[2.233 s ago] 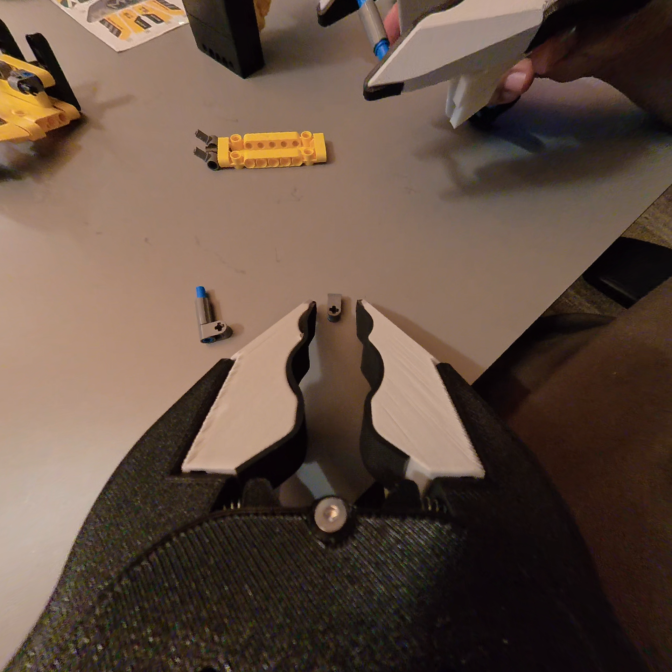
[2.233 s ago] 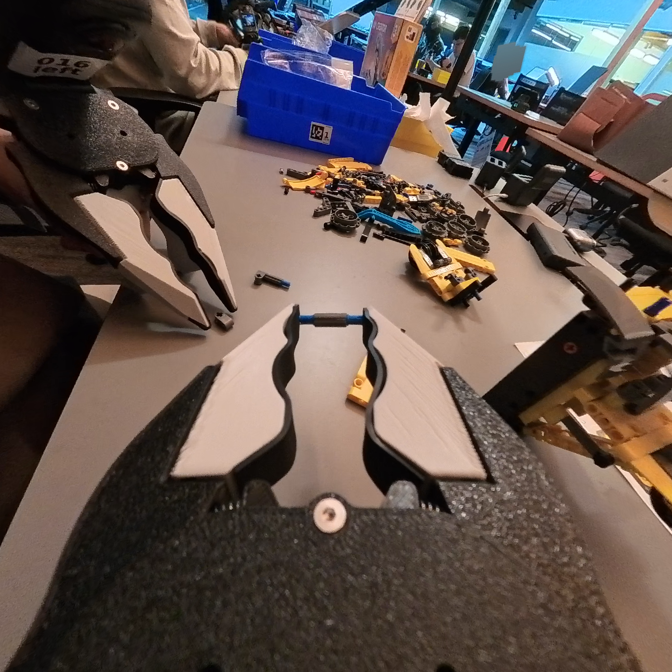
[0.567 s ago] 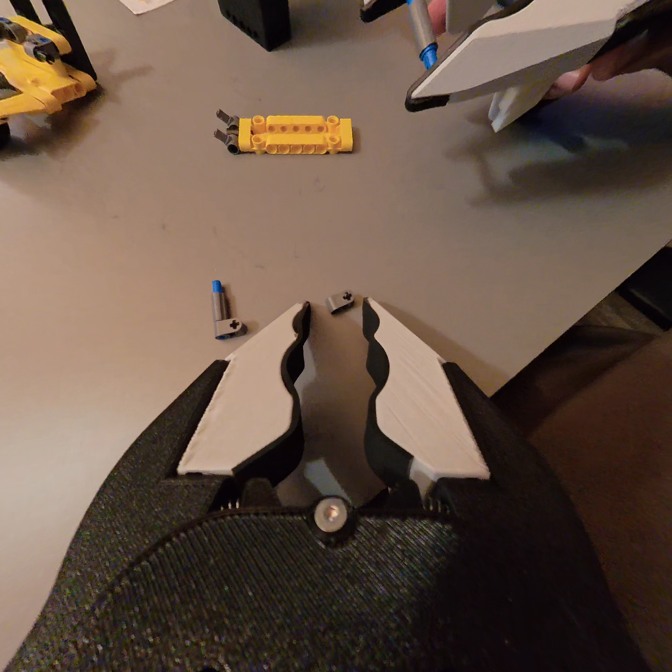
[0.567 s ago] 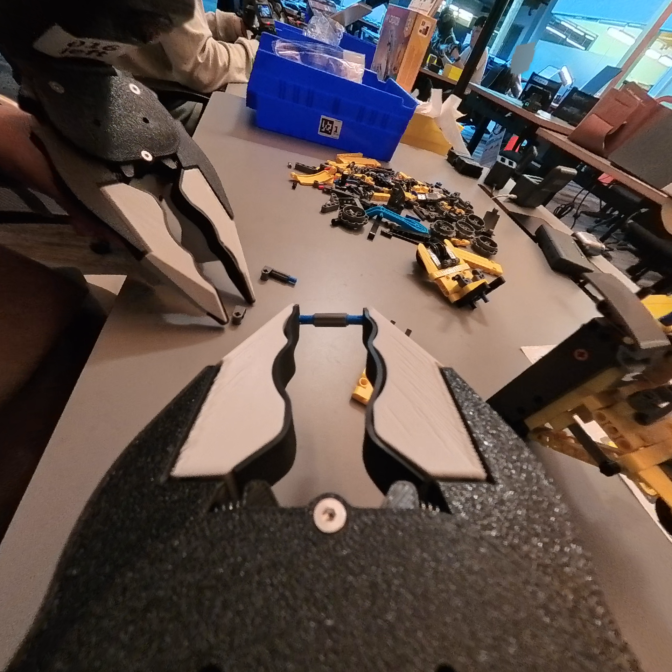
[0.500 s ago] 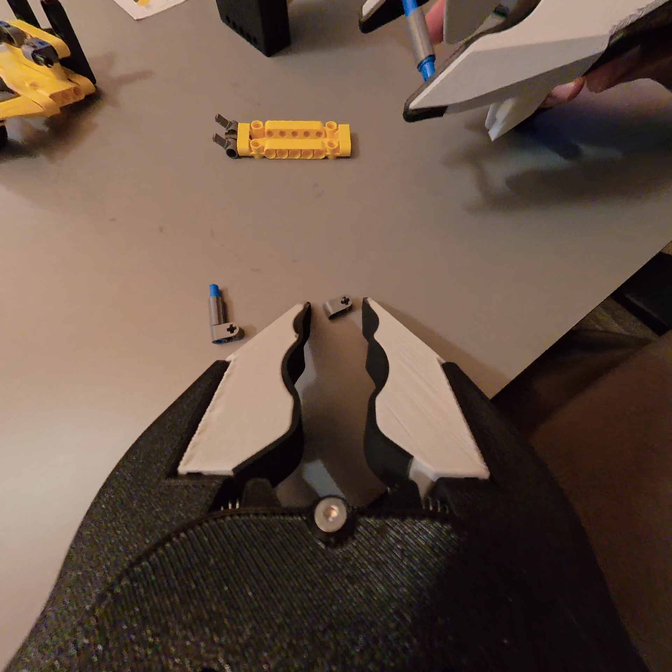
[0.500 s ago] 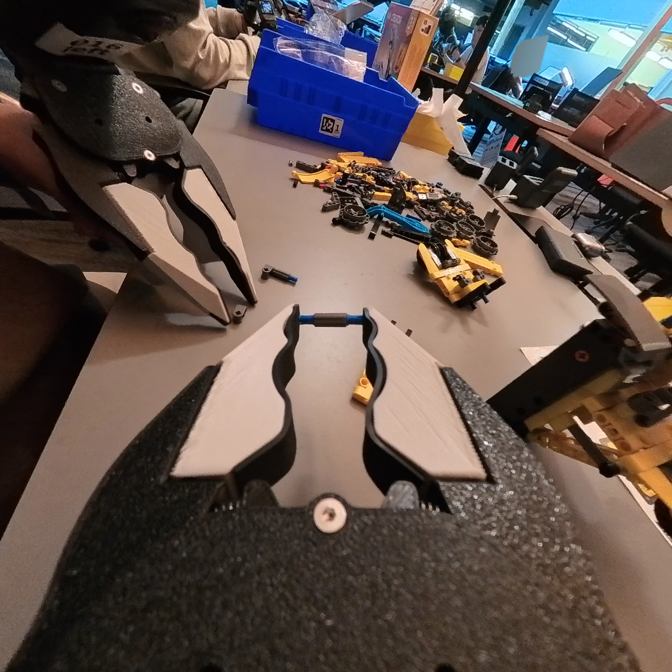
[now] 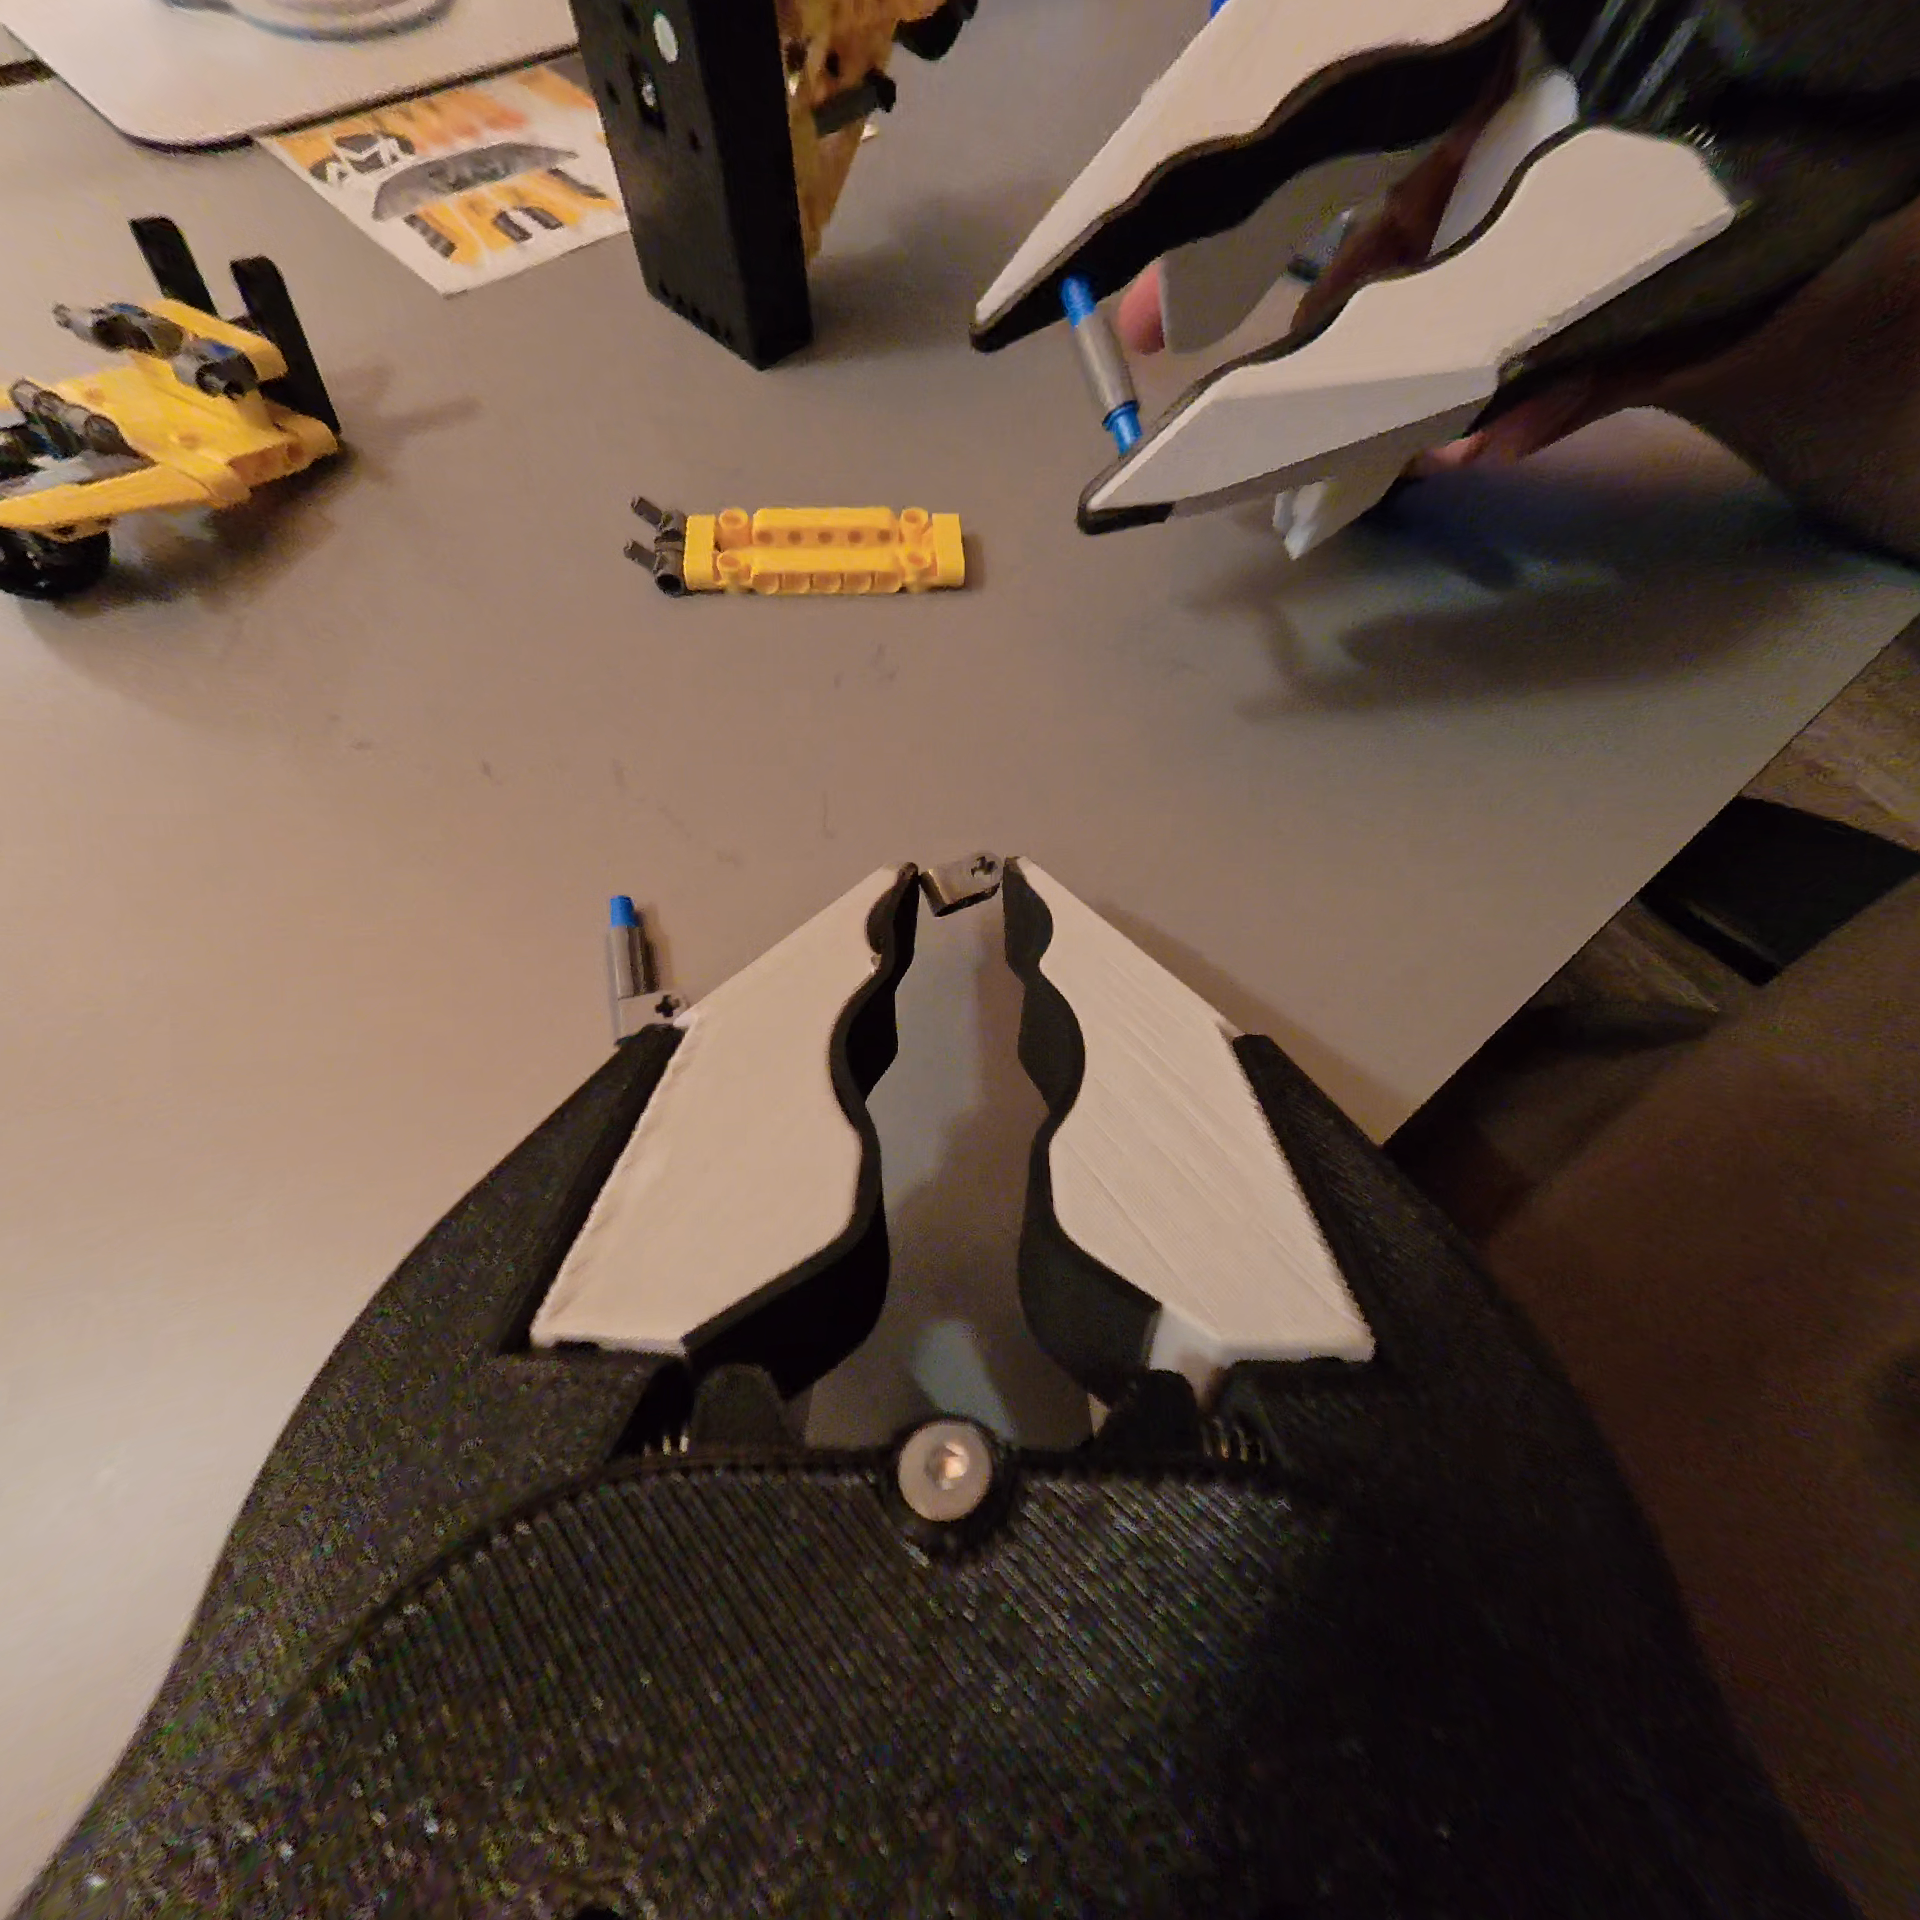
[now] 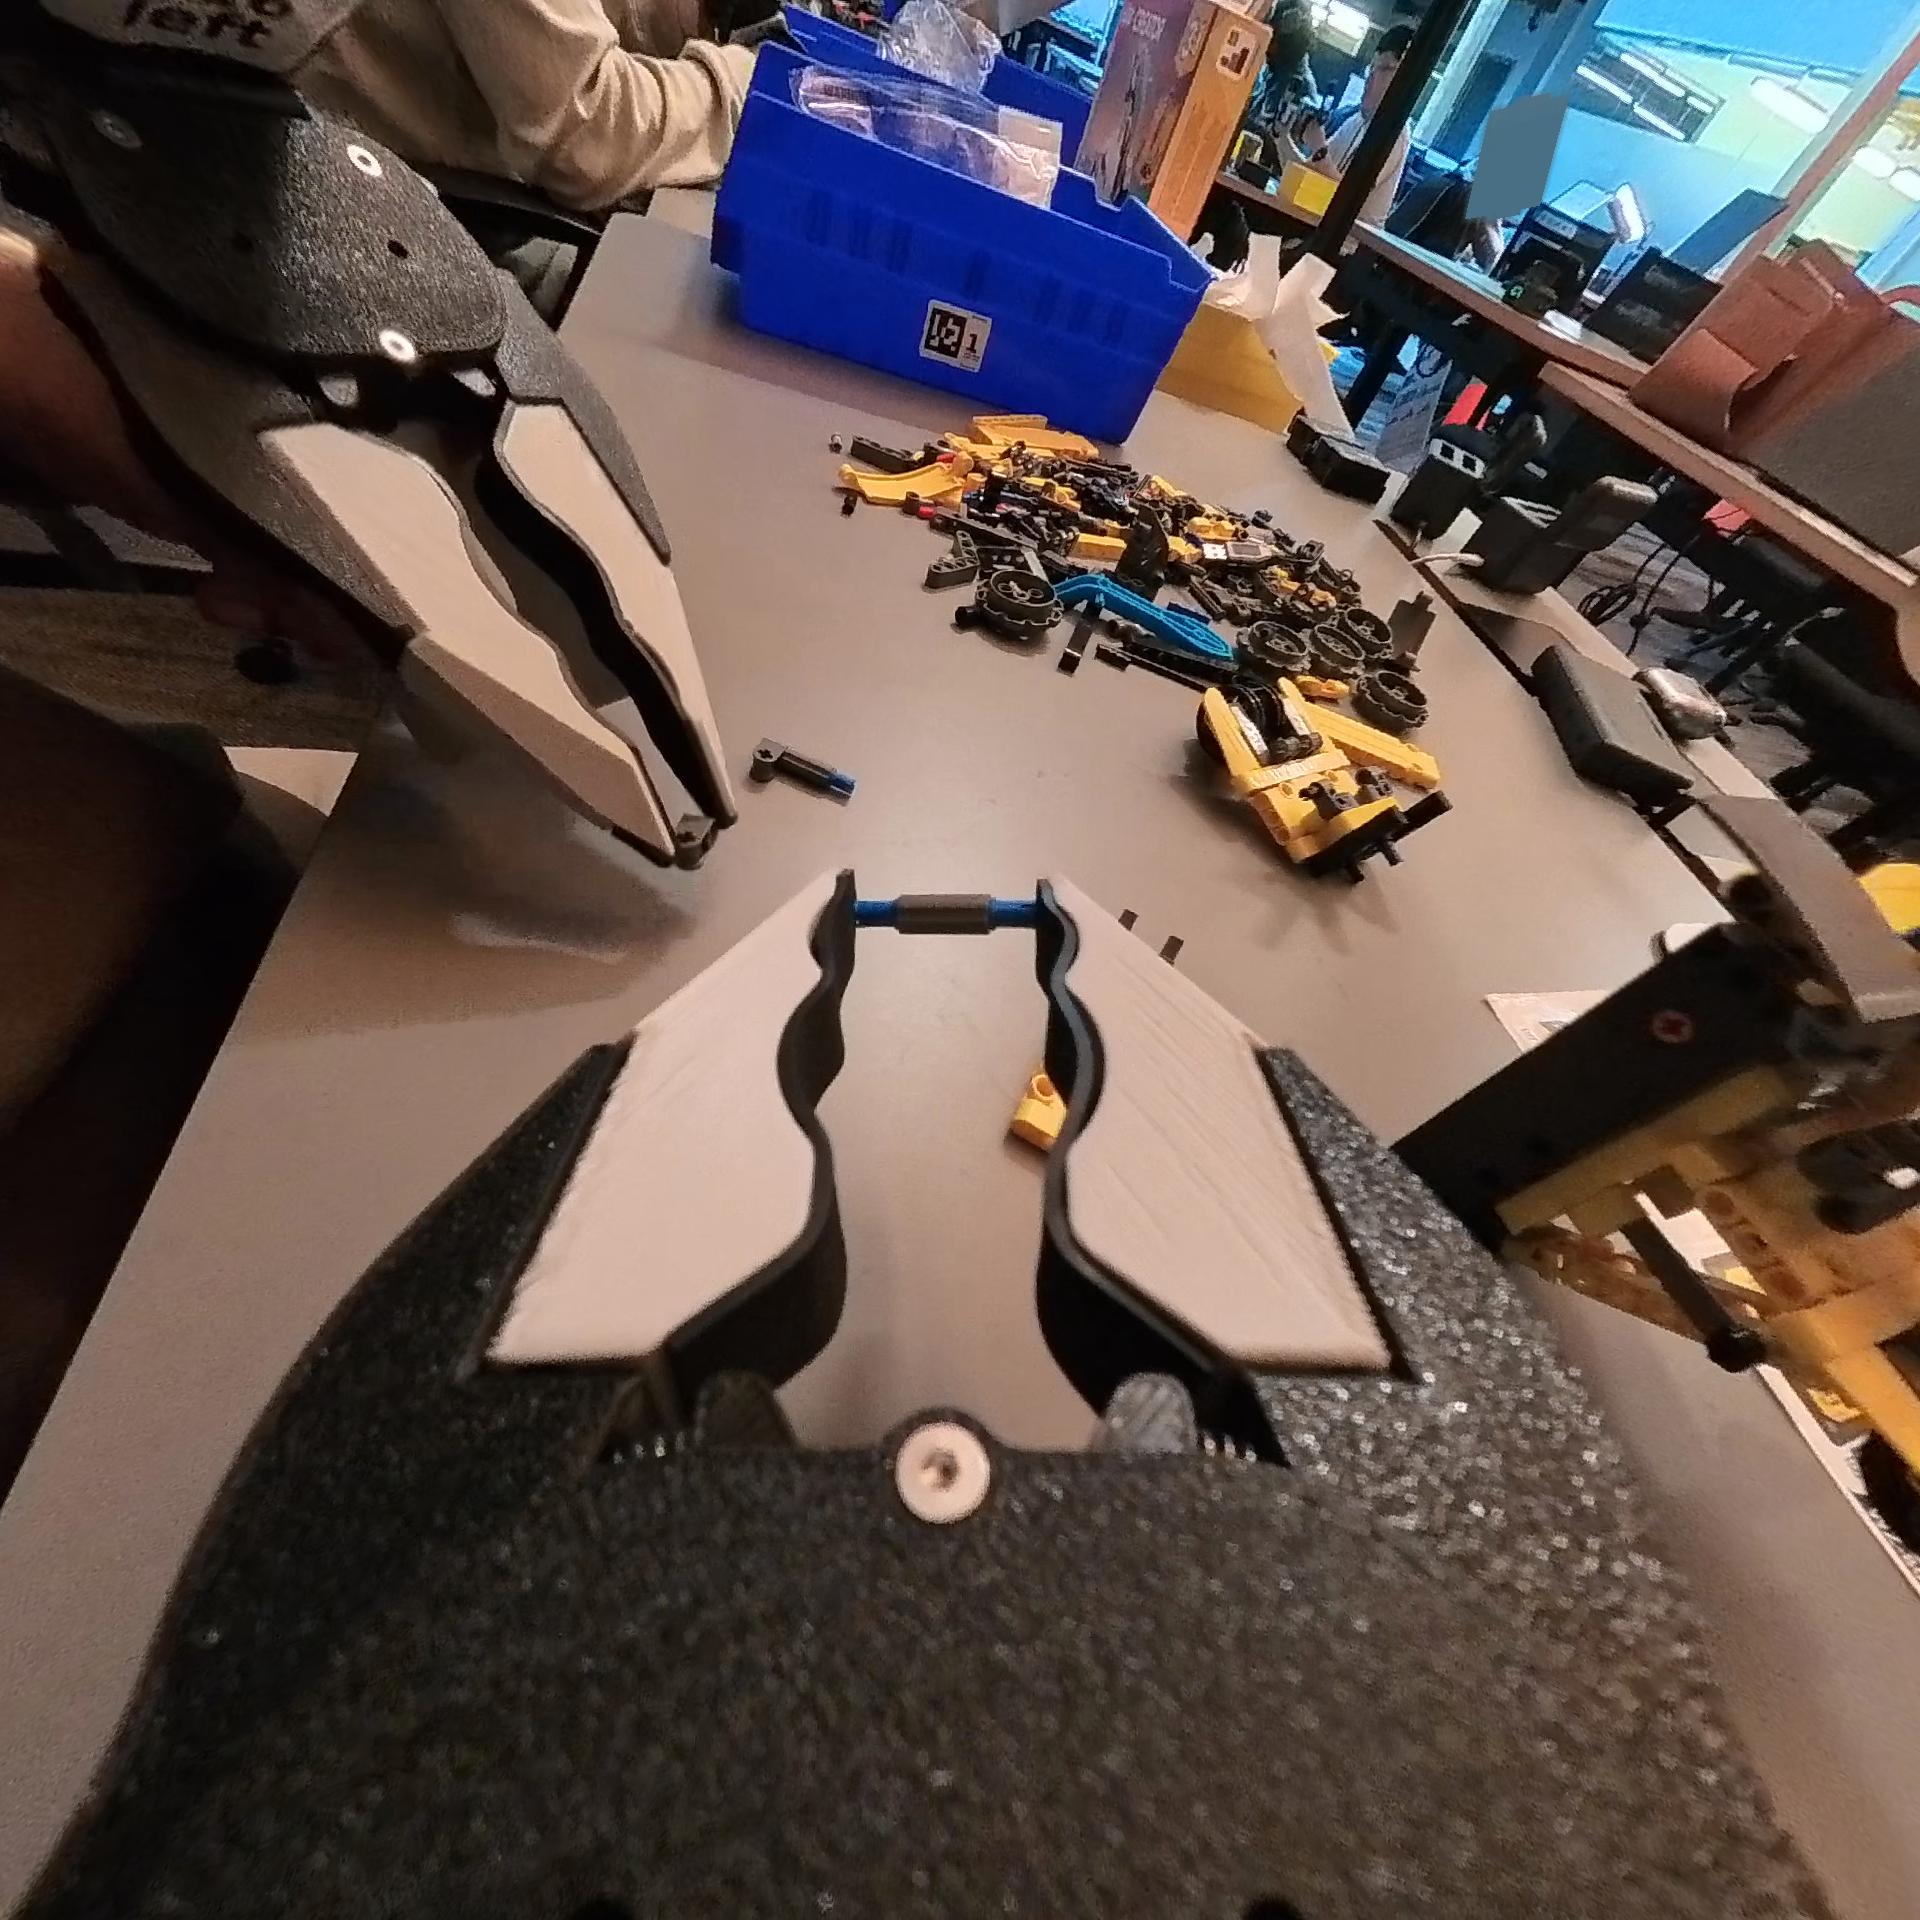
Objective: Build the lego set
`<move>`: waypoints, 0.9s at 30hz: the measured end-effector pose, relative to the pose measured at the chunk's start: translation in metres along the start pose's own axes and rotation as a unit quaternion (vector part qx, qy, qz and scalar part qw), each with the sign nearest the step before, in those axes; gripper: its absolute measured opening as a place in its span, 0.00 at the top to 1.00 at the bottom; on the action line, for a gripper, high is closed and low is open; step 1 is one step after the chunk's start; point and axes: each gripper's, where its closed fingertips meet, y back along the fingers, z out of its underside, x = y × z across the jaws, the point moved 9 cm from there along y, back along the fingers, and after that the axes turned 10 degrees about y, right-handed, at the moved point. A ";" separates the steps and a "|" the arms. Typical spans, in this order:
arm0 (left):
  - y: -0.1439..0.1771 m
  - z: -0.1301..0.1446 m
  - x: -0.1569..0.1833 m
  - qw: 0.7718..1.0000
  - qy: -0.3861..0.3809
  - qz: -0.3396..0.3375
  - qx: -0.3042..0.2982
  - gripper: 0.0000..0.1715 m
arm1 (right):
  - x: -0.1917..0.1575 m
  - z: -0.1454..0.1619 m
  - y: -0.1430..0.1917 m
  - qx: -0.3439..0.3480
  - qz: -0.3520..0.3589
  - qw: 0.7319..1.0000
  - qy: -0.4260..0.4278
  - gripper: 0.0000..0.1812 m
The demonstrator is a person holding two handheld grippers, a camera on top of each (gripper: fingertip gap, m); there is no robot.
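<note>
Two grippers are mine here, one in each hand. My left gripper (image 7: pixel 962 881), at the centre of the left wrist view, has its tips closed in on one small grey connector (image 7: pixel 964 883) down at the grey table (image 7: pixel 312 790); the piece sits between the tips and looks pinched. Just left of that finger lies one grey pin with a blue end (image 7: pixel 630 961), partly tucked under the finger's edge. Higher, at the middle of the frame, lies one yellow beam (image 7: pixel 826 551) with two dark pins (image 7: pixel 655 540) at its left end. At the left edge stands one yellow partly built model (image 7: pixel 135 436); at the upper centre stands one black block (image 7: pixel 707 177), with one printed sheet (image 7: pixel 457 197) to its left.

My right gripper (image 8: pixel 945 912) is held half apart, clamping one grey-and-blue axle (image 8: pixel 943 914) end to end between its two tips, above the table. In the right wrist view one yellow corner of the beam shows between the fingers at lower centre. My left gripper appears at the left there, tips down at the connector. Beyond, one loose pile of yellow and black parts (image 8: pixel 1122 551) spreads across the middle. One blue bin (image 8: pixel 935 260) sits at the top centre. One person's pale sleeve (image 8: pixel 561 83) shows at the upper left
</note>
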 end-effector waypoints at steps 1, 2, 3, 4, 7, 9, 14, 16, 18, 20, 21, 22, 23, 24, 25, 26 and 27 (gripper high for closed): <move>-0.001 0.000 0.000 1.000 -0.001 0.004 0.001 0.92 | 0.000 0.000 0.000 -0.002 0.000 1.000 0.002 0.81; -0.002 0.001 0.000 1.000 -0.002 0.002 0.000 0.93 | -0.001 0.000 -0.001 -0.004 -0.001 1.000 0.004 0.81; -0.002 0.001 0.000 1.000 -0.007 -0.002 0.003 0.92 | -0.003 0.000 -0.002 -0.009 -0.005 1.000 0.006 0.81; -0.002 0.001 -0.001 1.000 -0.012 -0.007 0.013 0.92 | -0.006 0.000 -0.003 -0.015 -0.019 1.000 0.004 0.81; 0.001 -0.004 -0.001 0.999 -0.019 -0.010 0.047 0.92 | -0.019 -0.002 -0.009 -0.047 -0.097 0.994 -0.025 0.81; 0.001 -0.005 0.000 0.999 -0.011 -0.001 0.044 0.92 | -0.022 0.001 -0.014 -0.080 -0.099 0.991 -0.030 0.81; -0.003 -0.001 -0.001 1.000 -0.002 0.000 0.028 0.92 | -0.019 0.010 -0.018 -0.132 -0.123 0.981 -0.076 0.81; -0.004 -0.002 -0.001 1.000 -0.003 -0.001 0.029 0.92 | -0.015 0.014 -0.019 -0.146 -0.117 0.978 -0.097 0.81; -0.004 -0.003 -0.001 1.000 -0.007 -0.002 0.030 0.92 | -0.013 0.019 -0.021 -0.168 -0.120 0.972 -0.109 0.80; -0.004 -0.003 0.000 0.999 -0.009 -0.004 0.031 0.92 | -0.014 0.024 -0.023 -0.198 -0.127 0.966 -0.108 0.79; -0.004 -0.003 0.000 0.999 -0.010 -0.004 0.031 0.92 | -0.014 0.024 -0.023 -0.195 -0.125 0.967 -0.106 0.80; -0.004 -0.003 0.000 0.999 -0.011 -0.005 0.031 0.92 | -0.015 0.024 -0.023 -0.197 -0.125 0.967 -0.104 0.80; -0.004 -0.003 0.000 0.999 -0.013 -0.006 0.031 0.92 | -0.015 0.024 -0.023 -0.197 -0.124 0.967 -0.104 0.81; -0.004 -0.003 0.001 0.999 -0.014 -0.006 0.031 0.92 | -0.015 0.024 -0.023 -0.196 -0.124 0.967 -0.104 0.81; -0.004 -0.003 0.001 0.999 -0.015 -0.007 0.031 0.92 | -0.014 0.023 -0.022 -0.194 -0.124 0.968 -0.104 0.79; -0.004 -0.003 0.001 0.999 -0.016 -0.007 0.033 0.92 | -0.013 0.023 -0.022 -0.189 -0.121 0.969 -0.106 0.78; -0.004 -0.004 0.001 0.999 -0.016 -0.007 0.035 0.92 | -0.012 0.022 -0.021 -0.179 -0.115 0.971 -0.109 0.78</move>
